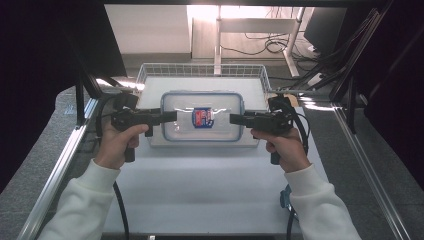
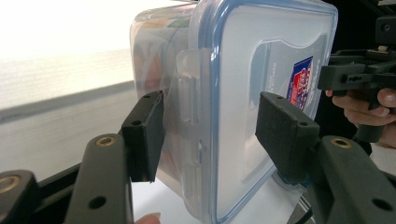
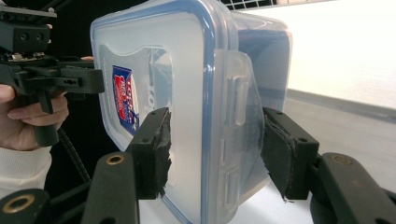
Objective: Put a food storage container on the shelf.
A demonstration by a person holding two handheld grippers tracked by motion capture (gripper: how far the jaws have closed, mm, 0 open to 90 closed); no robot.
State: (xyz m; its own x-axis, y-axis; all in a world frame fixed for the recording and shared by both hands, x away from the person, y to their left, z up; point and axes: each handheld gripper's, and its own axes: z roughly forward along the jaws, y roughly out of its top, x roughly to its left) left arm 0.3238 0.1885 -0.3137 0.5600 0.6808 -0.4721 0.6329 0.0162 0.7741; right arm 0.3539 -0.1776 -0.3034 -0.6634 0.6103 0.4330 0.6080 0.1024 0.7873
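Observation:
A clear plastic container (image 1: 220, 131) with a blue-rimmed lid and a red-and-blue label (image 1: 202, 117) lies lid up at the front of a wire basket (image 1: 200, 67). My left gripper (image 1: 172, 116) is at its left end and my right gripper (image 1: 233, 119) at its right end, both turned on their sides. In the left gripper view the jaws of that gripper (image 2: 210, 126) stand open astride the lid edge and a side latch flap (image 2: 187, 88). The right gripper (image 3: 215, 149) likewise straddles the opposite latch flap (image 3: 240, 93), with its pads close against lid and flap.
The basket sits at the far end of a white table (image 1: 210, 190). Aluminium frame rails (image 1: 60, 165) run along both table sides. Cables trail from both grippers toward the front edge. Behind the basket stand white desk legs (image 1: 218, 45) and floor cables.

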